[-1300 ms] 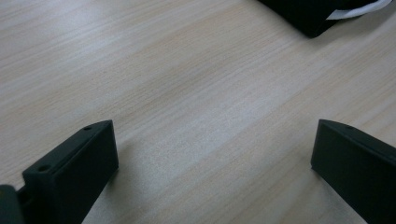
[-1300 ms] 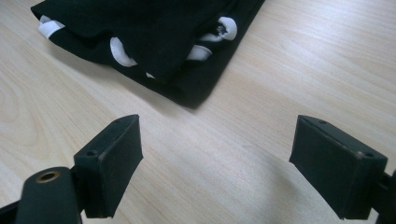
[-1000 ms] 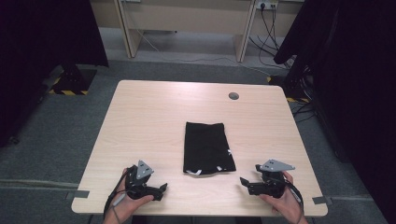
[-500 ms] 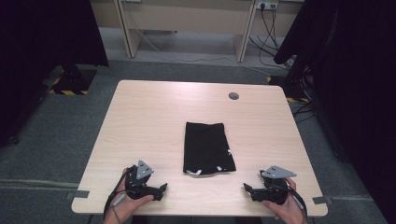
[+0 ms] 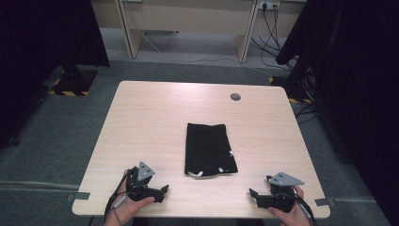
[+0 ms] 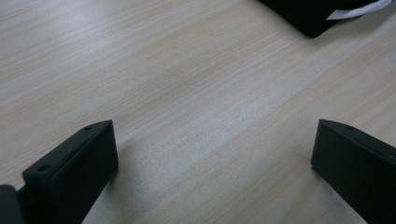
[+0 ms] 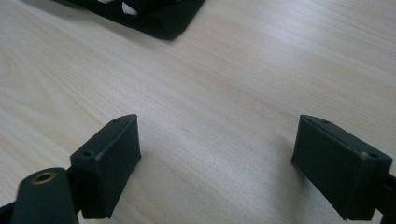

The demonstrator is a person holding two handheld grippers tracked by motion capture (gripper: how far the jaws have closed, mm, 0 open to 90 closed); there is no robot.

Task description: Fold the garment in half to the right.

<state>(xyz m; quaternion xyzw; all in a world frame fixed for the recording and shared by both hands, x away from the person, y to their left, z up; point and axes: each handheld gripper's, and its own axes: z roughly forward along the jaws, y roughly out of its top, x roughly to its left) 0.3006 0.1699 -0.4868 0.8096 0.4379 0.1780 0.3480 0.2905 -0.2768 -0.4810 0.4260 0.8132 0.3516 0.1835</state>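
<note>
A folded black cloth (image 5: 208,149) with small white marks at its near edge lies flat in the middle of the light wooden table (image 5: 155,117). My left gripper (image 5: 163,190) rests near the table's front edge, left of the cloth, held by a hand and open with bare wood between its jaws. My right gripper (image 5: 252,195) sits at the front right, also open and apart from the cloth. A corner of the black cloth (image 6: 317,14) shows at the top right of the left gripper view, and the cloth's edge (image 7: 154,16) lies at the top of the right gripper view.
A round grey cable hole (image 5: 235,97) sits near the table's far right edge. Dark curtains (image 5: 357,70) hang at both sides. Desk legs and cables (image 5: 273,28) stand behind the table on grey carpet.
My right gripper has drawn back toward the table's front edge and slightly right. The left gripper and the cloth have stayed put.
</note>
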